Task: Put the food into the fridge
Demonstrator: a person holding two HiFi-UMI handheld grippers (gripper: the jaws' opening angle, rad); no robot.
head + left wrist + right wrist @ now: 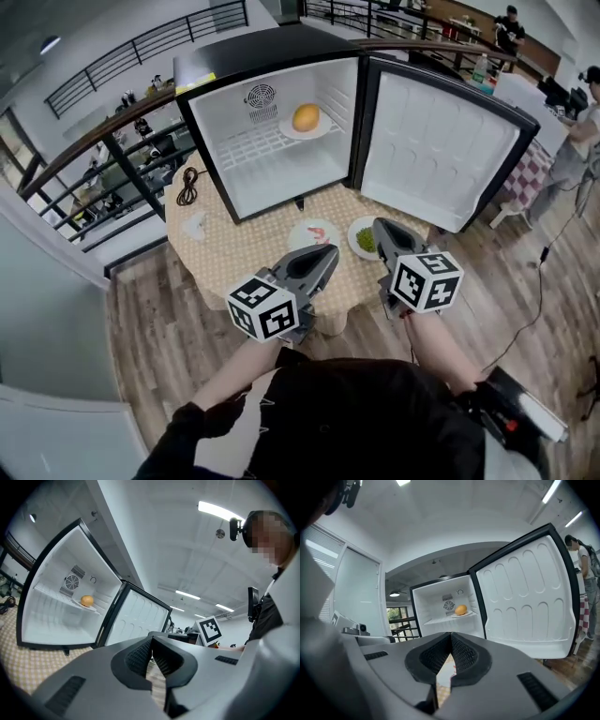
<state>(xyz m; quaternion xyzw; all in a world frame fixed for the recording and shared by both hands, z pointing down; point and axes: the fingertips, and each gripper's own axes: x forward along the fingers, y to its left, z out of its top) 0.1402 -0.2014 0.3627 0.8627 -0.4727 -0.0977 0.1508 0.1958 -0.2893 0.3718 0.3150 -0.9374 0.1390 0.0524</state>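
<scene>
One round orange food already sits on the fridge shelf, but two more, the plate of pink food and the plate of green food, wait on the desk just beyond my left claw and right claw, both clenched on nothing.

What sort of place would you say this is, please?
Likely a large indoor hall or lab, not a home kitchen: a mini fridge stands open on a small cloth-covered table beside a balcony railing, with a person at another table behind.

Closed tool before open fridge
</scene>
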